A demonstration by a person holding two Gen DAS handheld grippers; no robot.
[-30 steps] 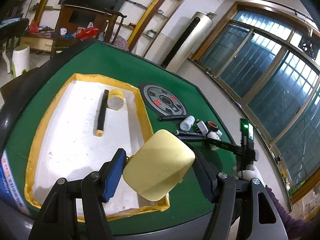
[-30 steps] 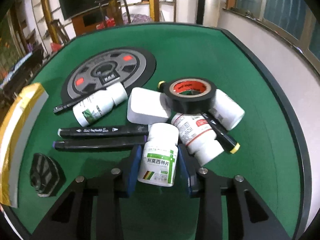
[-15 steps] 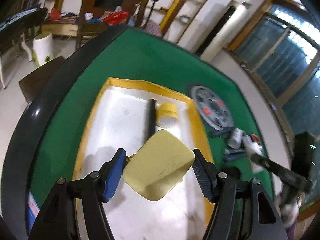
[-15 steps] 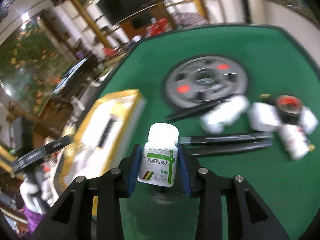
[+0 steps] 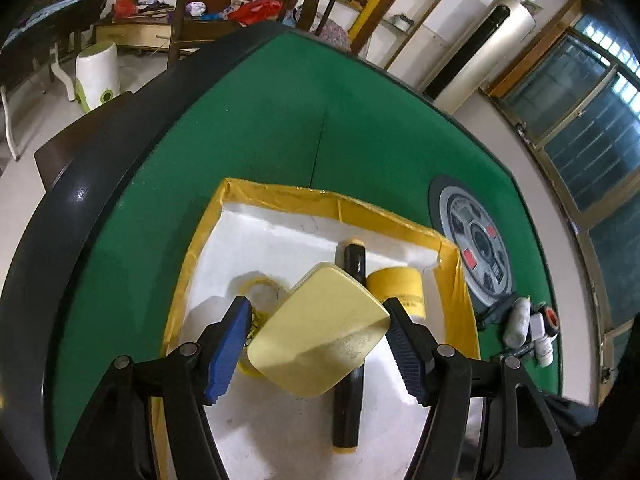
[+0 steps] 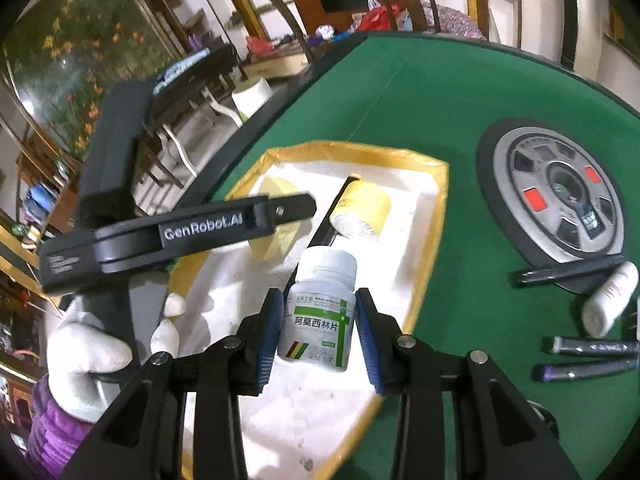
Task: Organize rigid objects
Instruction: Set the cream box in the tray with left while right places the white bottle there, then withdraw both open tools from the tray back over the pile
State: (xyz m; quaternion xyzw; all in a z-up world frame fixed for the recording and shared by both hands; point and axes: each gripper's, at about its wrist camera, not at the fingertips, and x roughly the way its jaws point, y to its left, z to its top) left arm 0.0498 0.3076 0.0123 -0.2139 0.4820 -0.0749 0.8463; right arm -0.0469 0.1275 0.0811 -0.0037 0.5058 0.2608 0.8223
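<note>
Marker (image 5: 349, 376) in tray (image 5: 280, 192), middle hidden behind yellow case (image 5: 320, 336).

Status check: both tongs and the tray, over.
Left tongs clamp pale yellow rounded case. Right tongs clamp white pill bottle. Both over yellow-rimmed white tray; black marker, yellow tape roll lie inside.

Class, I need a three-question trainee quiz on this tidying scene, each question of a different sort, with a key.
1. True or false: the left gripper holds a pale yellow rounded-square case.
2. What does the right gripper hold? A) black tape roll B) white pill bottle with green label C) black marker
3. Name the yellow-rimmed container under both grippers.

Key: 1 true. 2 B. 3 the white foam tray, already holding a black marker with yellow ends and a yellow-labelled bottle.
</note>
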